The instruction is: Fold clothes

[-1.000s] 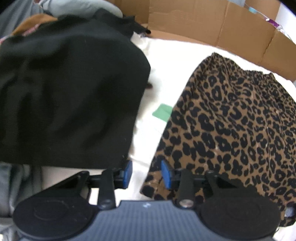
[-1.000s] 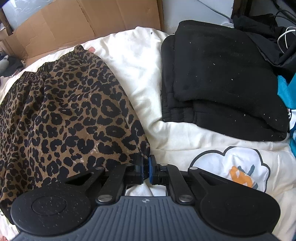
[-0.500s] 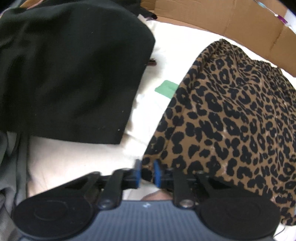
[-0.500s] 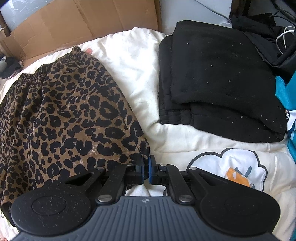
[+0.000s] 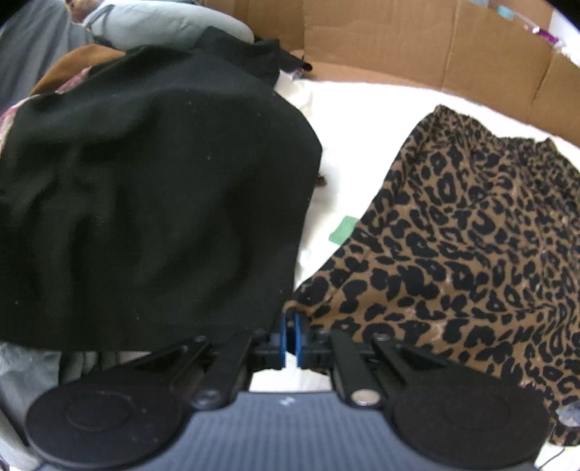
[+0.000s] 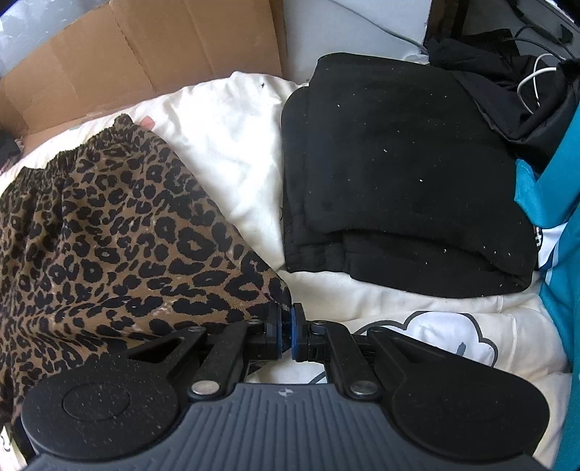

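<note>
1. Surroundings, left wrist view: a black garment (image 5: pixel 152 203) fills the 9 to 12 o'clock area, and its lower right edge lies just beside the left tool (image 5: pixel 292 335). Behind it, at 11 o'clock, lie a grey cushion (image 5: pixel 159 25) and a brown cloth (image 5: pixel 83 59).
2. A cardboard wall (image 5: pixel 417 40) stands along the far edge from 12 to 2 o'clock. A small green patch (image 5: pixel 343 229) shows on the white bedding (image 5: pixel 359 123) between the black garment and the leopard-print skirt (image 5: pixel 471 261).
3. Surroundings, right wrist view: a folded black sweatshirt (image 6: pixel 398 174) lies on the white bedding (image 6: pixel 232 130) at 1 o'clock, apart from the skirt, with a strip of bedding between them. Dark clothes with a white cable (image 6: pixel 533 78) lie at 2 o'clock; a teal cloth (image 6: pixel 558 232) runs down the 3 o'clock edge. Flattened cardboard (image 6: pixel 145 61) stands at 11 o'clock. A cloud print (image 6: pixel 449 333) marks the bedding just right of the right tool (image 6: pixel 285 331).
4. Containers: the cardboard forms a wall only; whether it belongs to a box cannot be told.
5. Skirt position: the leopard-print skirt (image 6: pixel 108 239) lies spread flat on the bedding, its gathered waistband on the far side. It fills 1 to 4 o'clock in the left view and 8 to 11 o'clock in the right view.
6. Left tool: the blue pads are nearly together and pinch the near left hem corner of the skirt.
7. Right tool: the blue pads are closed to a narrow gap, with the near right hem corner of the skirt clamped between them.
</note>
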Demonstrator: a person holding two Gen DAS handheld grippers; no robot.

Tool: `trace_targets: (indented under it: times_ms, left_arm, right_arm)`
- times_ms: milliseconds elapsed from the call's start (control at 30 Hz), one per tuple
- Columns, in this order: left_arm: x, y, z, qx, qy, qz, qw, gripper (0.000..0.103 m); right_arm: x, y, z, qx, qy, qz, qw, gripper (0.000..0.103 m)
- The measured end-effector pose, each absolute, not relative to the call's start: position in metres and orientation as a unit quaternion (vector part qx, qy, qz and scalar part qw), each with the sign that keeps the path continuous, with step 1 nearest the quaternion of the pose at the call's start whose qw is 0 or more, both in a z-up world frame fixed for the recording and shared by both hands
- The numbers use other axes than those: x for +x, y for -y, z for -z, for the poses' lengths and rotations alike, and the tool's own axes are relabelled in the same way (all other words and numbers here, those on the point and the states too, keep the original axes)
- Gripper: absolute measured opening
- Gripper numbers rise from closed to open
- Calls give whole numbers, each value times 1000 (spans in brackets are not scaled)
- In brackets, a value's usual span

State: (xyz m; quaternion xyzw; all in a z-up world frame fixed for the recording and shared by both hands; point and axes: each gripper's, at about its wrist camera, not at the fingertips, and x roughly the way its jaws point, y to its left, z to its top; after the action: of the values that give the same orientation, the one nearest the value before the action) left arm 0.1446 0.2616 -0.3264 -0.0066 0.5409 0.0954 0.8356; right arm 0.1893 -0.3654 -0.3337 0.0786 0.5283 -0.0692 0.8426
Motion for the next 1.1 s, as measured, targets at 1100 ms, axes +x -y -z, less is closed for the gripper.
trace_targets:
  times_ms: [1100]
  left_arm:
    - [108, -154, 302, -150, -552, 12, 820, 33]
  right_arm:
    - [133, 285, 314, 208, -526, -43, 824, 16]
